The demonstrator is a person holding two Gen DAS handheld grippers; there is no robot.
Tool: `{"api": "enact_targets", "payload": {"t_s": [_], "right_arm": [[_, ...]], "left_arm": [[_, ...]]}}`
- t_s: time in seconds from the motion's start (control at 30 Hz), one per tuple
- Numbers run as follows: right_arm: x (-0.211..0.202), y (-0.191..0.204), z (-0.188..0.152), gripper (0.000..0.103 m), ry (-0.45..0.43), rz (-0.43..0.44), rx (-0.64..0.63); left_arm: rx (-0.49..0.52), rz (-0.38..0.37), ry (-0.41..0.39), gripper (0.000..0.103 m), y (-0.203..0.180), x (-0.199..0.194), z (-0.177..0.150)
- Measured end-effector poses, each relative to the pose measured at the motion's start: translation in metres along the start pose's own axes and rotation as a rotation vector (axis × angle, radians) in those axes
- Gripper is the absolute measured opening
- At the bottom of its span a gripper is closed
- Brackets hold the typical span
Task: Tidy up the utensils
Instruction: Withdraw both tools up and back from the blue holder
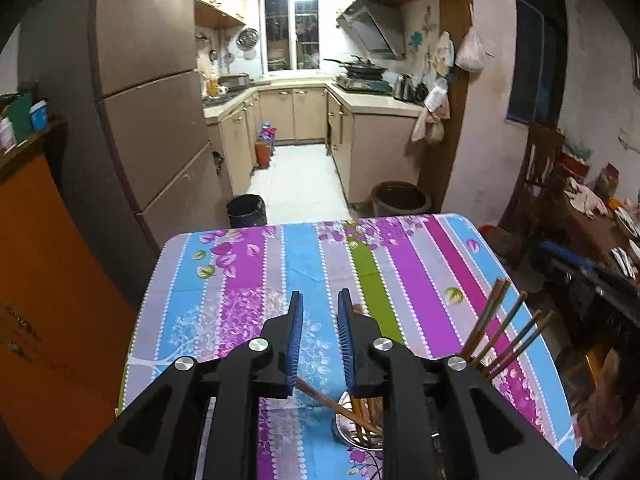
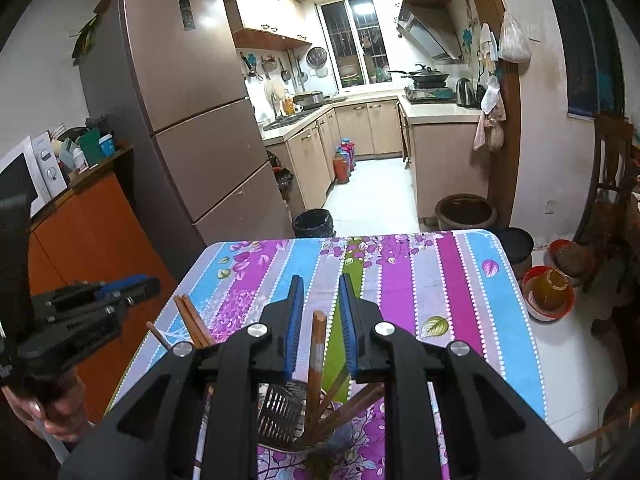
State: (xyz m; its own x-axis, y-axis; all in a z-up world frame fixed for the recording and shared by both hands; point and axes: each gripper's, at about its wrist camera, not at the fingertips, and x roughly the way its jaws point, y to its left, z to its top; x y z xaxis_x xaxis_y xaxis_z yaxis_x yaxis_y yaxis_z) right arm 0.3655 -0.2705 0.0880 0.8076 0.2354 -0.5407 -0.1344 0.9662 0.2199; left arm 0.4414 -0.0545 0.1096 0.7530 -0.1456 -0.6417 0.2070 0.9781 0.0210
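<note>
- Blue-padded left gripper [image 1: 320,300]: jaws stand a narrow gap apart, pads bare, nothing gripped. It points down over the striped table [image 1: 240,264].
- Under the base of its left pad a wooden chopstick [image 1: 320,400] runs aslant, its high end to the left and its low end down-right into a steel cup [image 1: 340,414]. Whether it touches the pad cannot be told.
- The cup sits close below the jaws, at the table's near edge, with more sticks inside it.
- To the right of this gripper a fan of chopsticks [image 1: 508,320] leans up and right. Its base is hidden behind the gripper arm, so the holder it stands in cannot be confirmed.
- From the right wrist, the left gripper [image 2: 120,284] shows at far left, borne by a hand [image 2: 60,412], level with and near a leaning pair [image 2: 192,328].
- Right gripper [image 2: 320,284]: jaws likewise narrowly apart, gripping nothing.
- One upright stick [image 2: 319,344] rises in the gap between its pads, clear on both sides, with its long axis near vertical and in line with the jaws.
- A slotted spatula [image 2: 280,412] stands just left of that stick, low in the same cluster.
- Judgement: the right gripper is the nearer to the upright stick. Closing on it calls for little more than a squeeze, provided the stick lies at pad depth, which the view does not settle.
</note>
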Motion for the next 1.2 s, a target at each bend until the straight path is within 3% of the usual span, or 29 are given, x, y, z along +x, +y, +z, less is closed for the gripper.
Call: {"api": "enact_targets", "payload": {"t_s": [0.33, 0.47, 0.77, 1.2], "right_arm": [[-0.025, 0.001, -0.016, 0.020, -0.012, 0.050, 0.002], [-0.041, 0.010, -0.024, 0.020, -0.024, 0.075, -0.012], [-0.067, 0.028, -0.045, 0.020, -0.044, 0.070, -0.033], [-0.072, 0.048, -0.099, 0.020, -0.007, 0.025, -0.058]], "left_arm": [[0.064, 0.146, -0.147, 0.028, -0.004, -0.048, -0.041], [0.064, 0.157, -0.180, 0.028, -0.009, -0.064, -0.059], [0.042, 0.139, -0.182, 0.028, -0.019, -0.086, -0.088], [0.035, 0.148, -0.142, 0.024, -0.041, -0.086, -0.138]]}}
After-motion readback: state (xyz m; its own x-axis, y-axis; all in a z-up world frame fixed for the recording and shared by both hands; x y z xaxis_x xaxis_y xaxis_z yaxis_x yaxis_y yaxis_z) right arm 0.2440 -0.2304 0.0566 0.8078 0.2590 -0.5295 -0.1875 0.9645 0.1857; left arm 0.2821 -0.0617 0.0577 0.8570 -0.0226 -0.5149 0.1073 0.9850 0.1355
